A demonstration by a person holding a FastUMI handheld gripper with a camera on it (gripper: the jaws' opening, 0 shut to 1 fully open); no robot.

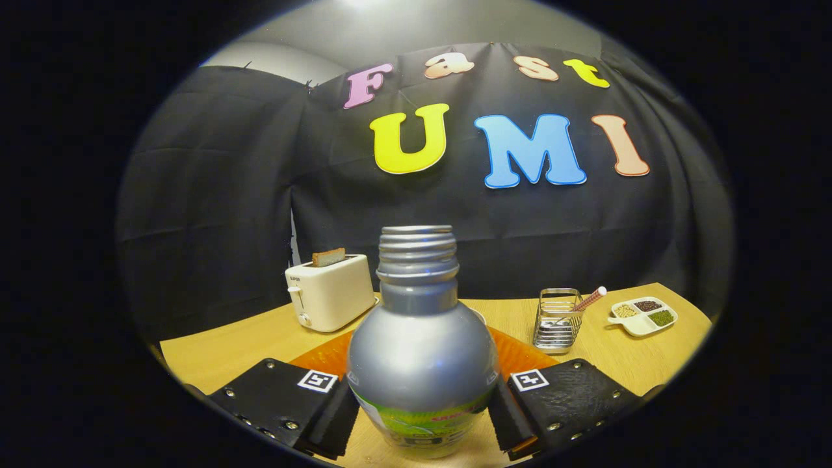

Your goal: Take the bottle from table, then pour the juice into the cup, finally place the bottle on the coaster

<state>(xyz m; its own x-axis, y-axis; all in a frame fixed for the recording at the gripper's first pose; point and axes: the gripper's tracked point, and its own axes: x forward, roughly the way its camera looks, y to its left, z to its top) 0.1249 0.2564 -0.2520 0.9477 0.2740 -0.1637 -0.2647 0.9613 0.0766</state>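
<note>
Gripping the uncapped bottle [422, 364] at lower centre of the frame, the gripper [422, 409] presses both fingers on its sides; any tilt now risks spilling juice over the table [624, 357]

The gripper [422, 406] clamps the upright silver bottle [421, 351].

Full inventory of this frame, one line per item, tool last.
bottle: 1, silver with green label, uncapped, upright between the fingers
mat: 1, orange, on the table behind the bottle
toaster: 1, cream, bread slice in the slot, beyond the fingers
wire holder: 1, metal, striped stick inside, near the dish
divided dish: 1, white, seeds in compartments
table: 1, light wood
tool: 1, fingers against both sides of the bottle
</note>
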